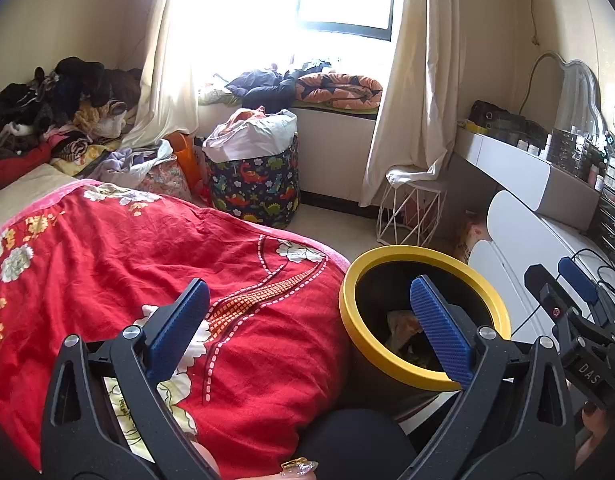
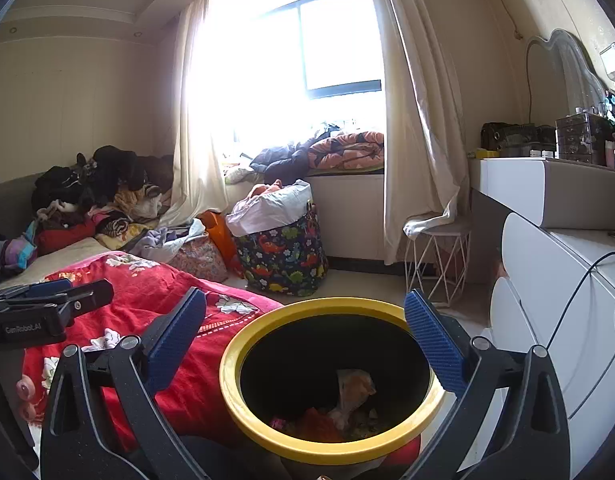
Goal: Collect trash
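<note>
bedroom scene seen from two wrist cameras, one on each hand-held tool. left gripper (image 1: 307, 328), black frame with blue ribbed pads, is spread wide with nothing between its fingers; its left finger hangs above a red quilt with white flower print (image 1: 147, 264) and its right finger (image 1: 439, 320) hangs over the mouth of a round black trash bin with a thick yellow rim (image 1: 349, 280). right gripper (image 2: 305, 340) is likewise spread wide and empty, and sits directly above the same bin (image 2: 231, 356), looking down into it. inside the bin, at the bottom, lie crumpled pale and orange scraps of trash (image 2: 353, 394), with small red and pink bits beside them. the bin stands just beside the edge of the quilt-covered bed, touching the red fabric on its left side, with a white rounded dresser (image 2: 547, 288) near it on the right. a fingertip with a glittery decorated nail (image 1: 299, 466) shows at the bottom edge of the left view. farther back, a dark fabric basket printed with colourful dinosaurs (image 2: 285, 258) stands on the floor, stuffed with a white bag. a white wire-frame stool (image 2: 437, 264) stands by cream curtains (image 2: 419, 120) under a bright window. heaped dark clothes (image 2: 95, 184) cover the far end of the bed.
</note>
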`<act>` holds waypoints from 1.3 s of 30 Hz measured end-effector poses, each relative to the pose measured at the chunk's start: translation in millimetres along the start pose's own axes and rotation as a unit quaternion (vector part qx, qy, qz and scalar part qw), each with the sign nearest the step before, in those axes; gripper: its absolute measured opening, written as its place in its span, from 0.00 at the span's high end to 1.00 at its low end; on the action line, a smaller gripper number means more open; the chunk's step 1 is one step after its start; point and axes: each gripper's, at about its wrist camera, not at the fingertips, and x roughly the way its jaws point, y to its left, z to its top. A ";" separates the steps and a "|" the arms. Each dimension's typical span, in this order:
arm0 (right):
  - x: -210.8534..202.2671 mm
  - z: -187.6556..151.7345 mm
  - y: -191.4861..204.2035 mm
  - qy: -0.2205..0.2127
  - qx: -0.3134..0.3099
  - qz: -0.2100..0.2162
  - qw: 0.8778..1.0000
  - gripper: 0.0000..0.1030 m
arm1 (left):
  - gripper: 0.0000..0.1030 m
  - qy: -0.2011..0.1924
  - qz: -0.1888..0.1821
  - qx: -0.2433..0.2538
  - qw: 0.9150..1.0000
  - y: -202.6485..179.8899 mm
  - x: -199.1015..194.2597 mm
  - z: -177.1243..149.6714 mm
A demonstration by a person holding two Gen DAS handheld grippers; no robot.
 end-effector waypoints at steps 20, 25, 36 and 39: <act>0.0 0.9 -4.4 -0.003 -0.001 -0.009 1.000 0.06 | 0.10 -0.004 -0.002 0.001 1.000 -2.2 -2.4 2.5; -0.8 1.3 -8.7 -0.003 0.000 -0.012 1.000 0.06 | 0.10 -0.006 -0.003 0.001 1.000 -4.5 -2.0 4.6; -0.2 -0.8 -8.8 -0.002 0.001 -0.016 1.000 0.06 | 0.10 -0.010 -0.003 -0.001 1.000 -5.9 -2.9 6.7; 0.1 -0.9 -8.8 -0.001 0.002 -0.016 1.000 0.06 | 0.10 -0.011 -0.003 -0.001 1.000 -5.8 -2.9 6.5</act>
